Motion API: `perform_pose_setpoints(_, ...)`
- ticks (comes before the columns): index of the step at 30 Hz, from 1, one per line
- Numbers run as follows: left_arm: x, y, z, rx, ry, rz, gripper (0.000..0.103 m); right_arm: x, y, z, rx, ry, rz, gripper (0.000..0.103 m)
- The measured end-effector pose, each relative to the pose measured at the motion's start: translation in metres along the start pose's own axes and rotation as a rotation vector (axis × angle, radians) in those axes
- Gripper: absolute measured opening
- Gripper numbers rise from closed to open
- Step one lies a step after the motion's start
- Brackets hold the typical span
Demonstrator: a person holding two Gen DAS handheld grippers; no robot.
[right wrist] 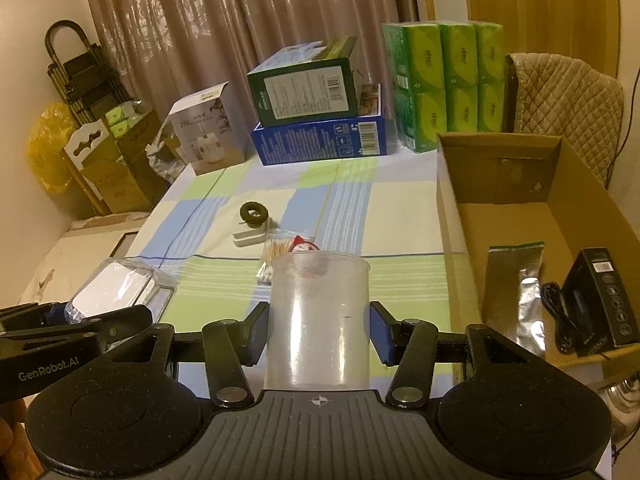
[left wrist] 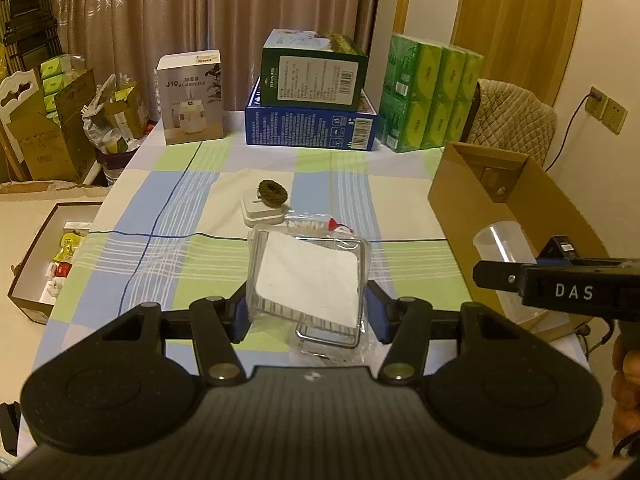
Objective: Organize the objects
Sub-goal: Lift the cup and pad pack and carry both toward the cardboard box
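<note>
We take the open cardboard box (right wrist: 516, 216) as our landmark; it stands on the checked tablecloth (right wrist: 404, 220) at the table's right side, and every position below is given relative to it.

Left gripper (left wrist: 306, 314): its blue pads are clamped on the two sides of a clear square plastic case (left wrist: 308, 276) with a white insert, still in loose film. We hold the case clear of the cloth, to the left of the box and apart from it. Gripping by opposite flat sides is, in our judgement, what keeps the slippery wrapping from twisting out.

Right gripper (right wrist: 318, 332): its pads are pressed on the lower wall of a translucent plastic cup (right wrist: 318, 316), which stands upright with its mouth up. We hold it just left of the box's near wall, closer to the box than the case is. The low grip likely avoids squeezing the flexible rim.

Inside the box lie a silver foil pouch (right wrist: 520, 292), a black carton (right wrist: 604, 304) and a black cable (right wrist: 554, 312), so we judge the box to be the collection point.

Left of the box, further up the cloth, a dark ring (right wrist: 254, 214), a white block (right wrist: 250, 237), a bag of cotton swabs (right wrist: 274, 252) and a small red-and-white item (right wrist: 303, 243) are not yet collected.
</note>
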State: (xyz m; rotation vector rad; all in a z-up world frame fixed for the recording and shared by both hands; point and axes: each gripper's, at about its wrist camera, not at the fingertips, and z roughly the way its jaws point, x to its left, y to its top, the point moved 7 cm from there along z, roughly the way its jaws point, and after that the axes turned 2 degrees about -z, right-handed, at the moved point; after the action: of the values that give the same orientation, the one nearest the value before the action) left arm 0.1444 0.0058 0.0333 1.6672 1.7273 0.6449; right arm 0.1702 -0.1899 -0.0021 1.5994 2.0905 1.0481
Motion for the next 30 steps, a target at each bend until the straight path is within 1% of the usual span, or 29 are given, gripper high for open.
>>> perform_pose_setpoints(9, -0.014, -0.008, -0.015, -0.007, -0.008, 0.009, 0.051, -0.004, -0.006, -0.019, -0.013, 0.002, 0.003, 0.049)
perform_pose_setpoints(19, -0.030, -0.010, -0.016, -0.005, -0.026, 0.019, 0.051, -0.015, -0.010, -0.030, -0.018, -0.005, 0.009, 0.049)
perform_pose_setpoints(30, -0.049, -0.008, -0.016, -0.003, -0.057, 0.033, 0.051, -0.038, -0.009, -0.041, -0.035, -0.025, 0.044, 0.049)
